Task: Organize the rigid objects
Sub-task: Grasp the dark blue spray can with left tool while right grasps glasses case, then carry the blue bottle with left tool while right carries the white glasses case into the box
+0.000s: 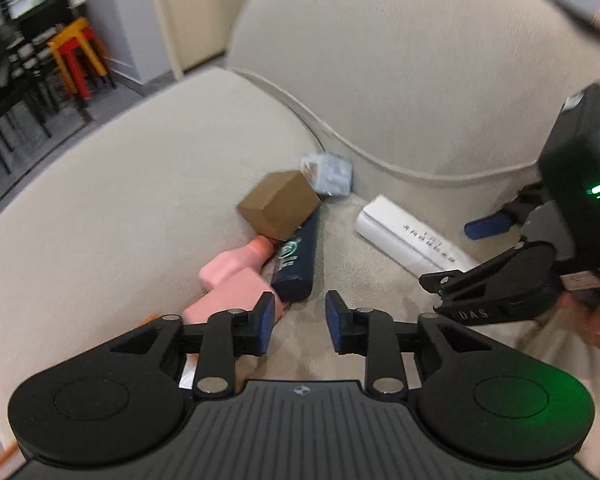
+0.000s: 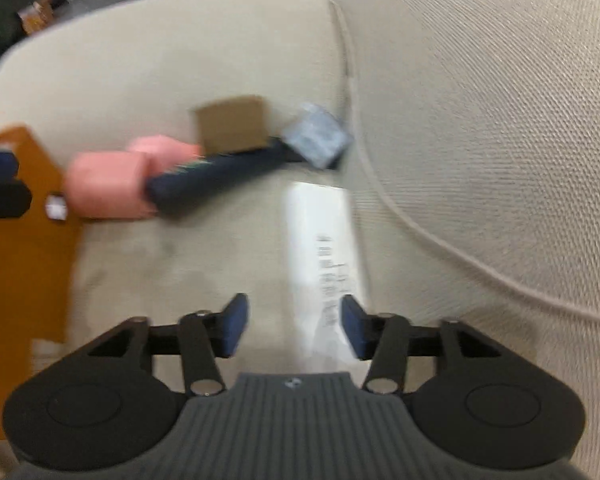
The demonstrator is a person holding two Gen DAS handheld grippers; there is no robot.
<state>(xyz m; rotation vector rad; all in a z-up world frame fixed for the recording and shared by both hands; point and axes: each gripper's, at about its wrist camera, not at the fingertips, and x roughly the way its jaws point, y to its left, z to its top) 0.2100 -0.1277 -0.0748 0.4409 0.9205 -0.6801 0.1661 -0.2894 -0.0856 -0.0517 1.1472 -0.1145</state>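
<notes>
Several rigid items lie on a beige sofa seat [image 1: 360, 280]: a brown cardboard box [image 1: 278, 206], a small grey-white box [image 1: 328, 174], a dark blue carton [image 1: 300, 260], a pink bottle [image 1: 228, 284] and a long white box [image 1: 408, 236]. My left gripper [image 1: 300, 320] hovers open over bare cushion, its left pad beside the pink bottle. My right gripper [image 2: 294, 320] is open above the near end of the white box [image 2: 324, 240], whose end shows between the jaws close to the right pad. The right gripper [image 1: 460, 252] also shows at the right of the left wrist view.
A flat orange box [image 2: 24, 260] lies at the seat's left, with one of the left gripper's fingers [image 2: 0, 200] over it. The armrest [image 1: 120, 180] and backrest [image 1: 420, 80] hem in the pile. Stools and dark furniture [image 1: 76, 56] stand on the floor beyond.
</notes>
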